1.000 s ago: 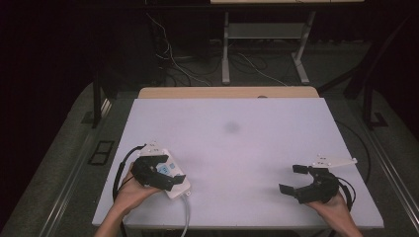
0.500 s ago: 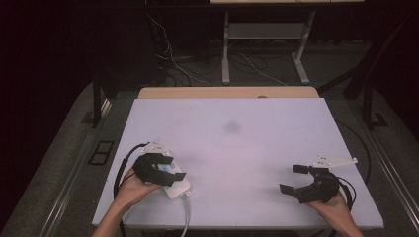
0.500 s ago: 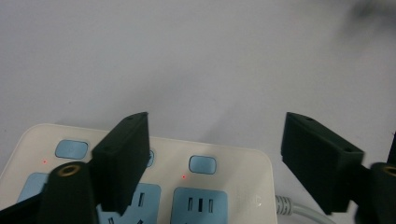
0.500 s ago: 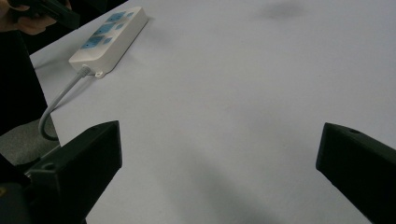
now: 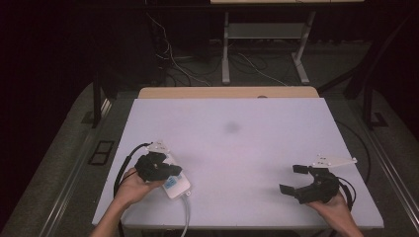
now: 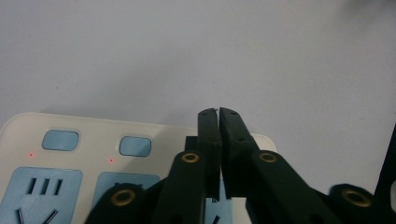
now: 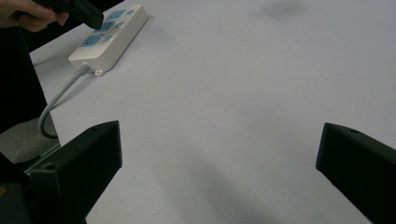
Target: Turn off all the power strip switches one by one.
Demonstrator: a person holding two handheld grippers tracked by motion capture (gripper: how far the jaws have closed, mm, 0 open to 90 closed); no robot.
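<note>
A white power strip [image 5: 178, 185] with blue sockets lies near the front left of the white table [image 5: 232, 148], its grey cord [image 5: 187, 217] running off the front edge. My left gripper [image 5: 173, 171] hovers over the strip's far end. Its jaws have just been closing and now stand shut [image 6: 218, 112] with nothing between them, above the strip [image 6: 93, 149], where two small red lights glow beside blue switches. At the front right my right gripper [image 5: 290, 178] rests open, its jaws [image 7: 219, 135] wide apart over bare table. Far off in its view are the strip [image 7: 109, 39] and the left gripper [image 7: 79, 11].
A faint dark smudge [image 5: 231, 127] marks the table's middle. Behind the white top, a wooden table edge [image 5: 227, 92] shows. Cables [image 5: 247, 64] and metal legs [image 5: 226, 49] stand on the dark floor beyond. Each gripper trails a black cable off the table's side.
The left gripper's jaws have closed over the power strip's end, and the hand shifted slightly. The right gripper has kept still and open.
</note>
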